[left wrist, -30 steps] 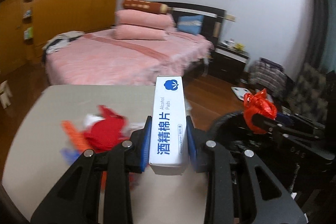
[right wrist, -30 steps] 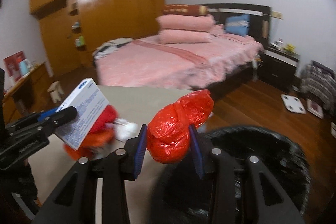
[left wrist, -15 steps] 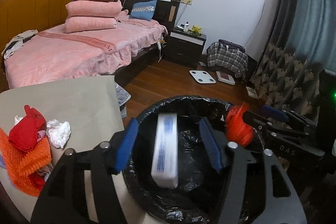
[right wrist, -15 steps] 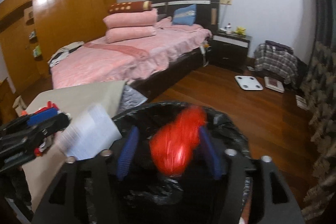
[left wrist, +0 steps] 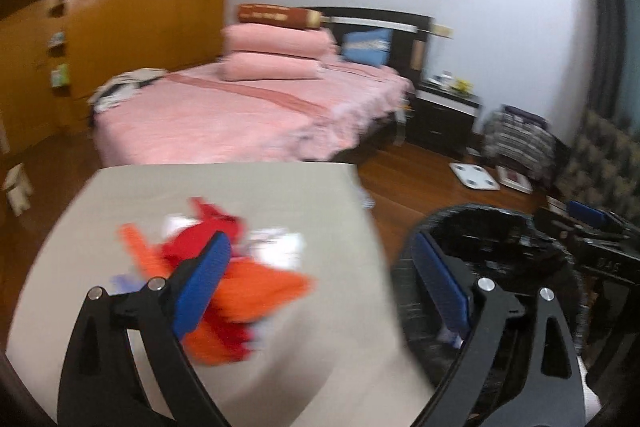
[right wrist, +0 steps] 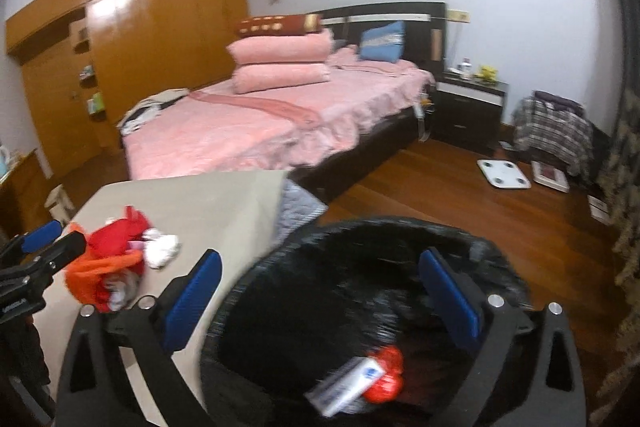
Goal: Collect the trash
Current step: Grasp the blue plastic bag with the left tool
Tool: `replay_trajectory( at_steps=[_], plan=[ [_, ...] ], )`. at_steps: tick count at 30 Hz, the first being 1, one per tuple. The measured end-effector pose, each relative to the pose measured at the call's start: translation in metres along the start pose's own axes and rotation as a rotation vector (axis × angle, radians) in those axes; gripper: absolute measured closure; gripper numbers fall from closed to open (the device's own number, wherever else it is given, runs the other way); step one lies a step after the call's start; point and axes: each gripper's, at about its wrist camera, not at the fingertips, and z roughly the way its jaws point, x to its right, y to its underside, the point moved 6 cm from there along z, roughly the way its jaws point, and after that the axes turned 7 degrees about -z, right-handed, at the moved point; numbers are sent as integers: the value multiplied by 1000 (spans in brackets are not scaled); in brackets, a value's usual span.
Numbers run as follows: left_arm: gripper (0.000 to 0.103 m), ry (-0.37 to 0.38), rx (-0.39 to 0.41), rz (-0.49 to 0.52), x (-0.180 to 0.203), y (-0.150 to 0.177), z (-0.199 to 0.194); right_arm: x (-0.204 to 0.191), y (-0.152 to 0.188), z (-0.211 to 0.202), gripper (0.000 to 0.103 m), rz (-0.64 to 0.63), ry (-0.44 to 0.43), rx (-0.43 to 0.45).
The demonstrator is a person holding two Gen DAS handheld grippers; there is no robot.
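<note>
Black plastic lines the trash bin (right wrist: 472,251), which stands on the wooden floor (right wrist: 460,203) just beside the beige bench (right wrist: 208,203). Inside the bin, seen from the right wrist, a white and blue box (right wrist: 348,385) lies tilted at the bottom, touching a crumpled red bag (right wrist: 386,379). The right tongs (right wrist: 318,297) hang above the bin's mouth with their blue pads (right wrist: 448,297) spread wide and nothing between them. The left tongs (left wrist: 320,289) are also spread wide and empty; one pad sits over the bench and the other over the bin's rim (left wrist: 404,259). On the bench a blurred pile of trash (left wrist: 236,279) remains: red and orange pieces with a wad of white tissue (right wrist: 162,247) at its edge. From the right wrist the left tongs (right wrist: 52,239) show at the far left, close beside that pile. Behind the bench stands a bed (right wrist: 248,131) with a pink cover and stacked pink pillows (right wrist: 280,63), a dark nightstand (right wrist: 468,111) next to it, and a white scale (right wrist: 503,174) on the floor.
</note>
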Motion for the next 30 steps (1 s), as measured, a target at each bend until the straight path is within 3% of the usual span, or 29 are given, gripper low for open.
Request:
replay_trajectory(
  at_steps=[8, 13, 19, 26, 30],
  plan=[
    [14, -208, 27, -62, -94, -4, -23, -92, -5, 30, 6, -92, -156, -13],
    [23, -263, -9, -70, -124, 8, -22, -128, 0, 42, 7, -137, -201, -23],
    [30, -276, -85, -110, -152, 31, -3, -149, 6, 57, 15, -169, -214, -41],
    [33, -244, -132, -111, -148, 45, 23, -154, 8, 68, 19, -172, -222, -65],
    [44, -223, -170, -132, -150, 57, 41, -155, 9, 70, 20, -182, -221, -70]
  ],
)
